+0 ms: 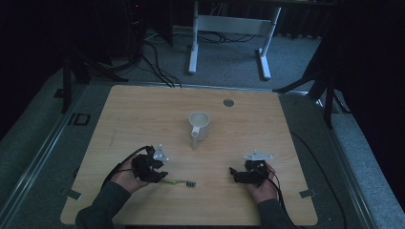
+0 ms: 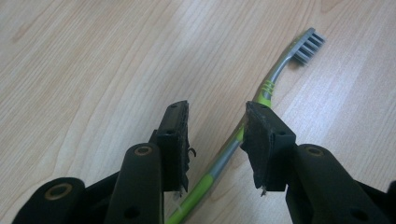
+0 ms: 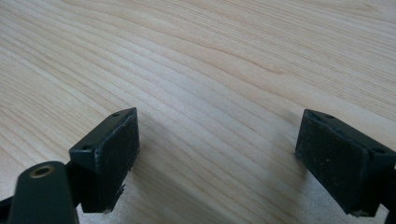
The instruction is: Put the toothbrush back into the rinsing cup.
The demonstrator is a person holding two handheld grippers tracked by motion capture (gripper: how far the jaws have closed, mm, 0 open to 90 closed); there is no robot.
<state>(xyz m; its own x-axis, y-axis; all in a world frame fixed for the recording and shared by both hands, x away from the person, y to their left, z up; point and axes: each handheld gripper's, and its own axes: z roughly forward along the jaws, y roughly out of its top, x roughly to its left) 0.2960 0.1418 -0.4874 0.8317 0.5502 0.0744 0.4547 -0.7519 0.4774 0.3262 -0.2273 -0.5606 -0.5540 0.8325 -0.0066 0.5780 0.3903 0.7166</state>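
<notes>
Near the tabletop [image 1: 143, 109] front edge, the left tool [image 2: 217, 135] straddles a toothbrush [image 2: 275, 77] handle, jaws apart, not yet pinching; closing comes next. The right tool [image 3: 217, 154] rests wide open.

Wooden table [image 1: 143, 109]: toothbrush [image 1: 180, 181], white mug [image 1: 199, 125]

left gripper [image 2: 217, 133]: fingers apart | right gripper [image 3: 217, 158]: fingers wide apart
</notes>
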